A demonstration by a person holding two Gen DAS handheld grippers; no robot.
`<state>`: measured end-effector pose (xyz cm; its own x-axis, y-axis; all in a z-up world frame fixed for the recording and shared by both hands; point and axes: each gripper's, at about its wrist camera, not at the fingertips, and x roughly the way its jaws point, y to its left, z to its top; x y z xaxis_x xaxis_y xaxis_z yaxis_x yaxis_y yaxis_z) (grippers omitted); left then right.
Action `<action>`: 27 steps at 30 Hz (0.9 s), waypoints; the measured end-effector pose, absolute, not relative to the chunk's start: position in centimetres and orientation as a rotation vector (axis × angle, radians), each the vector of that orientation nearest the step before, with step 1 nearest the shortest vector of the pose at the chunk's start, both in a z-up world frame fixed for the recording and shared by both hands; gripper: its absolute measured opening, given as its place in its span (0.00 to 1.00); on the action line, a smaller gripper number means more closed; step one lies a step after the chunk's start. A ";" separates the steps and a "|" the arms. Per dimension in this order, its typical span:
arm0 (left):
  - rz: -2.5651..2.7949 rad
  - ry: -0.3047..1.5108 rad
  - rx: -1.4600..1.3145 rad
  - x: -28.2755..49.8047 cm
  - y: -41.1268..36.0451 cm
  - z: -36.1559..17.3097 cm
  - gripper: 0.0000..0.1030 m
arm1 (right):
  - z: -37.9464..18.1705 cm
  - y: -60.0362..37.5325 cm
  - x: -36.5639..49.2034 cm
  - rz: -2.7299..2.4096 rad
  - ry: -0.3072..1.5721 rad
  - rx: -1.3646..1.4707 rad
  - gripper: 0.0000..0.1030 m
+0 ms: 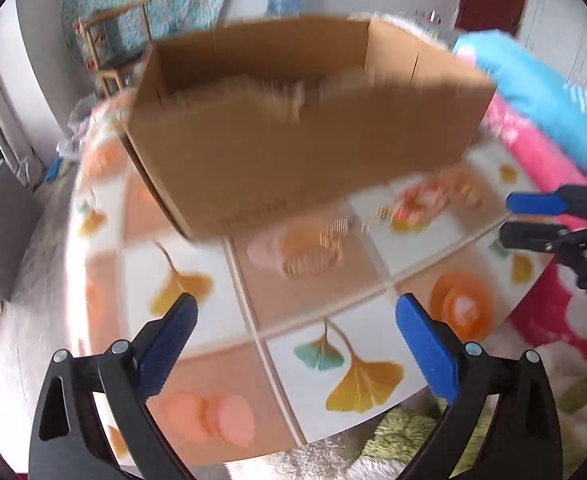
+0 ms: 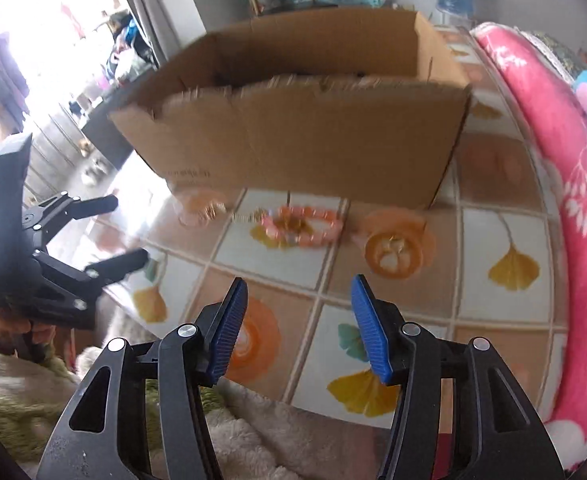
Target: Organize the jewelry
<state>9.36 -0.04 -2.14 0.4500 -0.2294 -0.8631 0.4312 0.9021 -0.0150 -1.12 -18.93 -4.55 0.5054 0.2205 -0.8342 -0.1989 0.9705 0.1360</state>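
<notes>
- Both claws hover above the table with nothing in them: the left gripper (image 1: 295,316) has its blue-padded fingers spread wide, and the right gripper (image 2: 299,300) is also parted, less widely.
- From the right wrist view, the left gripper (image 2: 123,232) shows at 9 o'clock, beyond the table's edge.
- Pink and orange beaded bracelet (image 2: 303,226) lies flat on the tile-patterned table (image 2: 497,224) at 12 o'clock from the right gripper, just before the box; a thin gold chain (image 2: 229,214), blurred, trails off at its 9 o'clock.
- Open brown cardboard box (image 2: 313,140) stands behind the jewelry, its near wall facing both grippers; what it holds is too blurred to tell.
- Pink floral blanket (image 2: 565,184) borders the table at 3 o'clock.
- Shaggy green and white rug (image 1: 405,432) lies below the table's near edge.
</notes>
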 end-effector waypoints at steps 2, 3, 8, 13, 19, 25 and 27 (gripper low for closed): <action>-0.396 1.065 0.208 9.2 -0.6 -4.1 0.95 | -5.8 -18.0 -1.2 0.226 1.022 -0.025 0.50; -0.384 1.057 0.207 9.0 -0.7 -4.5 0.95 | -6.2 -18.0 -1.6 0.225 1.025 -0.028 0.50; -0.348 1.016 0.180 8.7 -0.9 -4.8 0.95 | -7.4 -18.8 -0.8 0.203 1.036 -0.002 0.47; -0.347 1.013 0.189 8.4 -0.8 -5.0 0.95 | -5.8 -18.6 -0.3 0.250 0.957 0.030 0.31; -0.343 1.012 0.190 8.4 -0.9 -4.8 0.95 | -5.5 -16.5 2.4 0.317 0.926 -0.037 0.21; -0.345 1.011 0.192 8.4 -0.8 -4.8 0.95 | -7.3 -14.7 3.8 0.330 0.987 -0.155 0.11; -0.345 1.011 0.193 8.4 -0.8 -4.8 0.95 | -7.4 -14.5 3.6 0.327 0.979 -0.193 0.10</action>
